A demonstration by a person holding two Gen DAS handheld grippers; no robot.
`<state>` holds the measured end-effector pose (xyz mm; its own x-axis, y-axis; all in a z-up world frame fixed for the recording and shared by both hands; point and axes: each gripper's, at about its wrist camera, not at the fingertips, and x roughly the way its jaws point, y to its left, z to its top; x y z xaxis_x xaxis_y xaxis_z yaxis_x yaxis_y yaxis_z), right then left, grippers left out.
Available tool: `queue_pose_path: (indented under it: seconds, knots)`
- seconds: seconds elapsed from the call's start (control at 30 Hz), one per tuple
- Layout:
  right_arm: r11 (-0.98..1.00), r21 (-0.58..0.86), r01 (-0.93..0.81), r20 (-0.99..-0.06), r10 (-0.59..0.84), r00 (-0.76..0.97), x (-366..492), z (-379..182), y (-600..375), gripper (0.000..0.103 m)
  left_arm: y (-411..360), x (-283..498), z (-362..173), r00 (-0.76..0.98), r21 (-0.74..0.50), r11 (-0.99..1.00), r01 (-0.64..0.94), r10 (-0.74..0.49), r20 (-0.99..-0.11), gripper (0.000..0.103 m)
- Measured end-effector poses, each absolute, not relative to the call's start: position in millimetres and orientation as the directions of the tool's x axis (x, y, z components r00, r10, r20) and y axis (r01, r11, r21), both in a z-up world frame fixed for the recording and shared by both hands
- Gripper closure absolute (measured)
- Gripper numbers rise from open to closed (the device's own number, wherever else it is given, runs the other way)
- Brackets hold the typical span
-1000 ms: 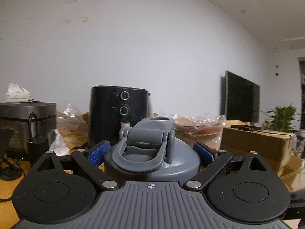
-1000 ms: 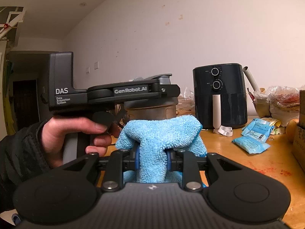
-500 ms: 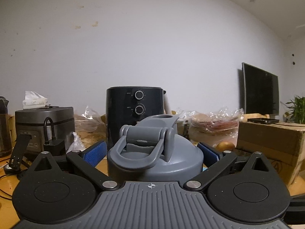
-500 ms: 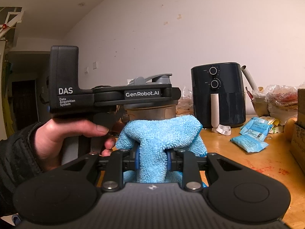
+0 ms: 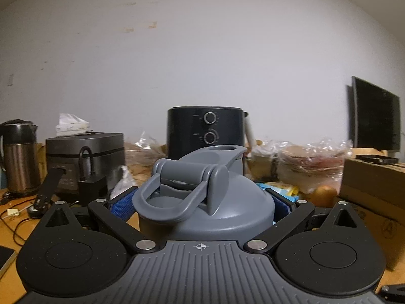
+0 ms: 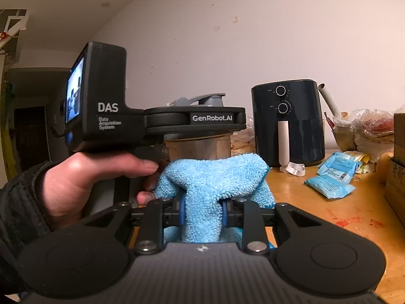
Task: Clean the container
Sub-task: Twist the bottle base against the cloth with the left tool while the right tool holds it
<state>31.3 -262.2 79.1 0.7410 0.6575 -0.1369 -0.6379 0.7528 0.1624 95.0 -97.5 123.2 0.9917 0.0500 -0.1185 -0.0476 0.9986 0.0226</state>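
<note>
The container is a bottle with a grey flip-top lid [image 5: 207, 202] and a brownish see-through body [image 6: 200, 147]. My left gripper [image 5: 202, 205] is shut on it just under the lid, with a blue pad [image 5: 121, 204] on each side. In the right wrist view a hand [image 6: 83, 177] holds that gripper level, and the bottle hangs from it above the table. My right gripper [image 6: 202, 212] is shut on a light blue cloth [image 6: 210, 174]. The bunched top of the cloth rests against the lower part of the bottle's body. The bottle's bottom is hidden behind the cloth.
A black air fryer [image 5: 205, 131] stands at the wall behind the bottle. A rice cooker [image 5: 86, 152] and a kettle [image 5: 19, 157] are at the left. A cardboard box [image 5: 372, 185] and a monitor [image 5: 374, 114] are at the right. Blue packets [image 6: 329, 182] lie on the wooden table [image 6: 316, 202].
The left gripper has swung round with the bottle: the background slid to the right in its view, and its screen now faces the right wrist camera. The cloth and right gripper stayed put.
</note>
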Motion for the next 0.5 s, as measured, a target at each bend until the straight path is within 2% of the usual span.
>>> queue_pose_path:
  seconds: [0.5]
  knots:
    - [0.760, 0.169, -0.627, -0.141, 0.649, 0.748, 32.6, 76.9, -264.9, 0.077, -115.3, 94.3, 125.9, 0.973, -0.002, 0.978, -0.208, 0.206, -0.105, 0.000]
